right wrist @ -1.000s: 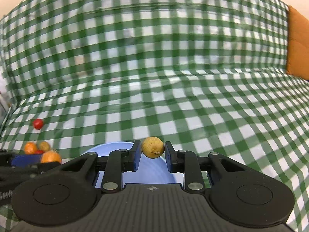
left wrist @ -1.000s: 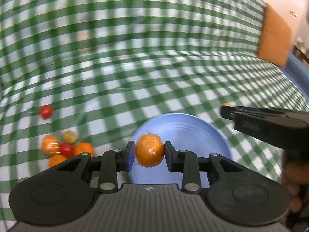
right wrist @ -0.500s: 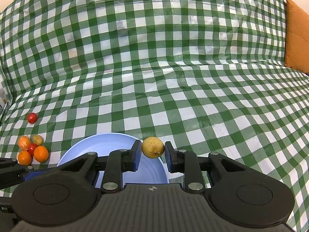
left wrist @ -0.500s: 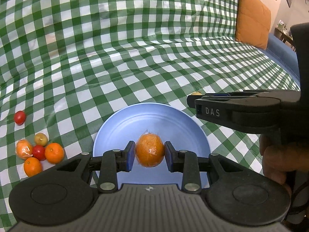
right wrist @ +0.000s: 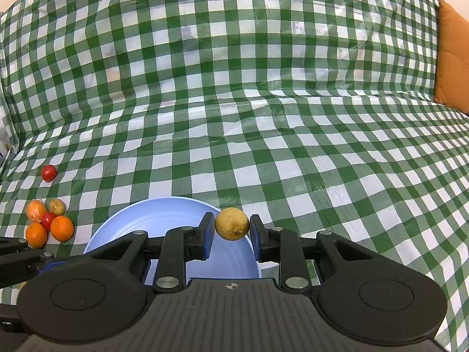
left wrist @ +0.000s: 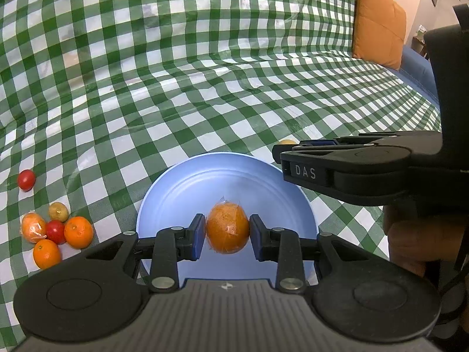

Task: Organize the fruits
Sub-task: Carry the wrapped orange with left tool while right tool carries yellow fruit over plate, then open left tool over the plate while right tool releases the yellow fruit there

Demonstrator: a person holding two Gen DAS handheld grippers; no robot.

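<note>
Change: since a second ago the left gripper (left wrist: pixel 227 233) has shifted over the blue plate (left wrist: pixel 187 187).
Left claw: clamped on a wrapped orange (left wrist: pixel 227 228), above plate centre.
Right claw: right gripper (right wrist: pixel 231 231) pinching a yellowish fruit (right wrist: pixel 232 223) at the plate's 3 o'clock rim.
Progress: plate holds nothing yet; six loose fruits (left wrist: pixel 55 228) wait at 9 o'clock.

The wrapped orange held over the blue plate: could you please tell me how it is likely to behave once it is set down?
The orange is round, so it will probably roll a little on the smooth plate, whose raised rim should stop it. Its clear film wrap looks slick, so it may slide. It seems firm, since it keeps its shape in the left gripper.
</note>
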